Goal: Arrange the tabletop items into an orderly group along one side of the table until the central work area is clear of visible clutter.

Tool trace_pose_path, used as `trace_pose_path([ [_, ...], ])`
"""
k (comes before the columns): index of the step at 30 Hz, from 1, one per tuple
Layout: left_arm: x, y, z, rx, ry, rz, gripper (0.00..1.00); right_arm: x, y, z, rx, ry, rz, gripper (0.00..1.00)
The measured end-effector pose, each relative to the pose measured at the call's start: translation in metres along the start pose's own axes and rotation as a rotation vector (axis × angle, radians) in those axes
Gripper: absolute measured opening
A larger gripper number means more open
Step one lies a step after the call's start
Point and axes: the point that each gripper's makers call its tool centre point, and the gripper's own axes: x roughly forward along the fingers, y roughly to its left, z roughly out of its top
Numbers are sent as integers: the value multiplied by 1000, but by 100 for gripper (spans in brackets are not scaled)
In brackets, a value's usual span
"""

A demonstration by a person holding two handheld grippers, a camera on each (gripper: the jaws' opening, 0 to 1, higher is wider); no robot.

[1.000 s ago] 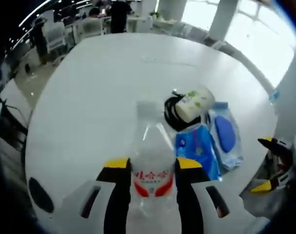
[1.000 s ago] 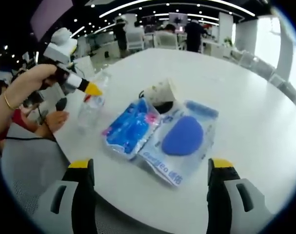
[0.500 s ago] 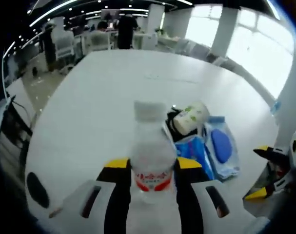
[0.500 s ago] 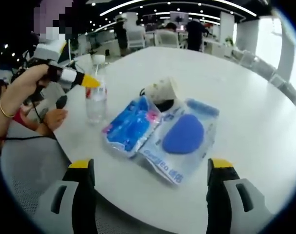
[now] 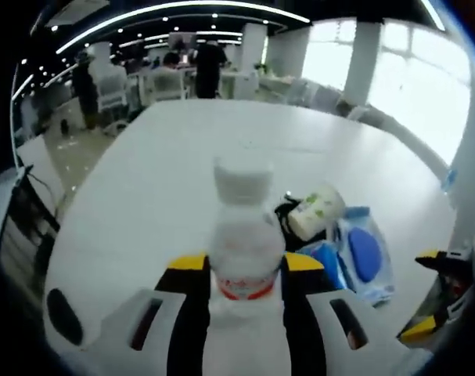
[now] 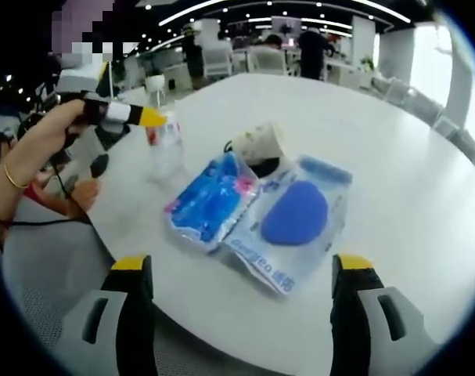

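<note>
A clear water bottle (image 5: 241, 235) with a red label and a white cap stands upright between the jaws of my left gripper (image 5: 245, 265), which is shut on it. In the right gripper view the same bottle (image 6: 165, 145) is near the table's left edge, with the left gripper (image 6: 135, 116) held by a hand. Beside it lie two blue packets (image 6: 210, 204) (image 6: 296, 215), a white paper cup (image 6: 260, 141) on its side and a black cable (image 6: 262, 166). My right gripper (image 6: 241, 270) is open over the near table edge, nothing between its jaws.
The round white table (image 5: 174, 149) stretches bare beyond the bottle. In the left gripper view the cup (image 5: 315, 210) and blue packets (image 5: 354, 251) lie right of the bottle, and the right gripper (image 5: 448, 290) shows at the right edge. Chairs, desks and people stand far behind.
The left gripper has turned the bottle from tilted to upright and carried it a little farther along the table. The packets, the cup and the right gripper have stayed put.
</note>
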Motion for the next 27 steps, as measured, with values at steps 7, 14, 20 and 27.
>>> trace_pose_path([
  [7,3,1,15,5,-165,17,32,0,-2,-1,-5,3,-13,94],
  [14,5,4,24,-4,-275,76,32,0,-1,-1,2,3,-6,93],
  [20,14,5,21,-5,-294,150,32,1,-1,-3,2,13,0,93],
  [27,21,3,5,14,-267,163,32,1,0,-4,7,21,4,93],
])
